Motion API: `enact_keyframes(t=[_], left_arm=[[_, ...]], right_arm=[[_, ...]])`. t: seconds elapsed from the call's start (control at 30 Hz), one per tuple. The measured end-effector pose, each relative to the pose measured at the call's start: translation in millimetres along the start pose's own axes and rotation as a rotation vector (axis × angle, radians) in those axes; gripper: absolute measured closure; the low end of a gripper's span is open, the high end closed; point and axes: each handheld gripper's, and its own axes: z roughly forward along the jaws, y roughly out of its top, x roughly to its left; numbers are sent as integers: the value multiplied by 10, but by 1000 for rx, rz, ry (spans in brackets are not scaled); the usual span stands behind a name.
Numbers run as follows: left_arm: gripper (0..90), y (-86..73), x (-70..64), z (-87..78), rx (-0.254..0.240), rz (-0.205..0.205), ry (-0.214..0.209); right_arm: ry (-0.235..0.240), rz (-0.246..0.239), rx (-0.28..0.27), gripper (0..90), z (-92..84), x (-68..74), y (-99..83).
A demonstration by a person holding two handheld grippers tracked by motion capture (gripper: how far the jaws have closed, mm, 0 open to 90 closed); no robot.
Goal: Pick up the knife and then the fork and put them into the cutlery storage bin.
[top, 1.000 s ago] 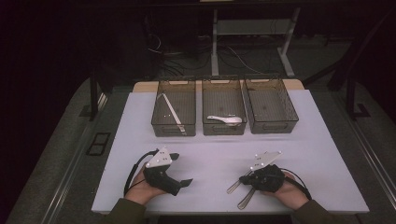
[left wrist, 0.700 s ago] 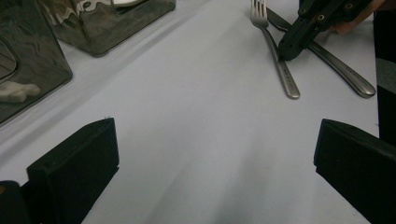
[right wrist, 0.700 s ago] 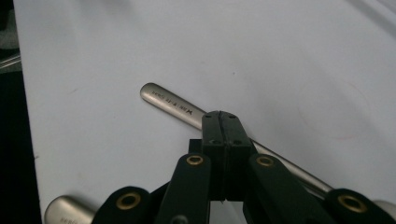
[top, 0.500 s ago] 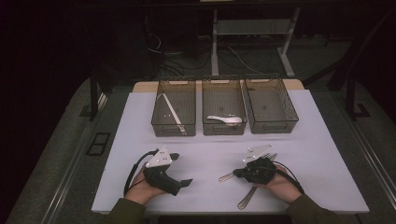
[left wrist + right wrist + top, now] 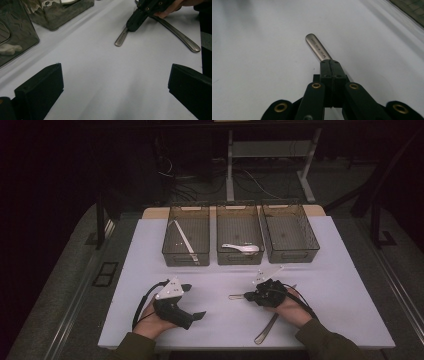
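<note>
My right gripper (image 5: 249, 296) is shut on a metal utensil (image 5: 236, 296) whose handle end sticks out to the left, low over the white table (image 5: 150, 270). In the right gripper view the jaws of the right gripper (image 5: 329, 65) press together on the handle (image 5: 317, 47). A second metal utensil (image 5: 267, 329) lies on the table by the right forearm. My left gripper (image 5: 195, 301) rests at the front left, open with nothing between its jaws. The left gripper view shows the left gripper (image 5: 115, 97) wide apart, with the right gripper (image 5: 140, 17) and both utensils (image 5: 121, 38) (image 5: 178, 33) ahead.
Three dark mesh bins stand in a row at the back of the table. The left bin (image 5: 170, 251) holds a white strip (image 5: 182, 237), the middle bin (image 5: 219, 251) a white spoon (image 5: 242, 248), and the right bin (image 5: 312, 245) shows nothing inside.
My right gripper has moved away from the front edge toward the bins, carrying one utensil and leaving the other on the table. The left gripper has stayed put.
</note>
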Motion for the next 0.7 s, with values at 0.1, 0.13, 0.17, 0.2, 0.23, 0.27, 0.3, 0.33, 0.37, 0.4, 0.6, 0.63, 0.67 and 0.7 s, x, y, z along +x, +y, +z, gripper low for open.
enact_keyframes(t=[0.1, 0.13, 0.17, 0.2, 0.23, 0.27, 0.3, 0.33, 0.37, 0.4, 0.6, 0.63, 0.67, 0.7], left_arm=[[0, -1, 1, -1, -1, -1, 0], [0, 0, 1, -3, 0, 0, 0], [0, 2, 1, -6, 1, 2, 0], [0, 2, 0, -7, 1, 3, 0], [0, 3, 2, -8, 1, 5, 1], [0, 3, 4, -11, 0, 6, 1], [0, 3, 5, -15, -3, 5, 2], [0, 4, 8, -22, 1, 5, 3], [0, 2, 9, -23, -4, 3, 4], [0, 1, 11, -24, -4, 2, 4], [0, 3, 1, -14, -3, 5, 4], [0, 4, -2, -12, -3, 4, 5], [0, 5, -5, -11, -3, 3, 6], [0, 6, -7, -10, -2, 2, 7]], right_arm=[[5, 4, 0, 897, 17, -20, 18], [4, 6, 0, 897, 19, -23, 22], [2, 3, -2, 897, 20, -24, 22], [-1, 2, -4, 897, 16, -23, 21], [3, 8, -8, 897, 4, -24, 19], [11, 16, -17, 897, -22, -30, 18], [16, 22, -26, 897, -49, -32, 17], [18, 26, -34, 897, -105, -33, 13], [16, 27, -39, 897, -159, -29, -1], [15, 28, -42, 897, -216, -20, -22], [30, 39, -51, 897, -510, 87, -284], [36, 38, -53, 897, -554, 111, -329], [34, 35, -54, 897, -597, 135, -375], [34, 36, -53, 897, -637, 158, -424]])
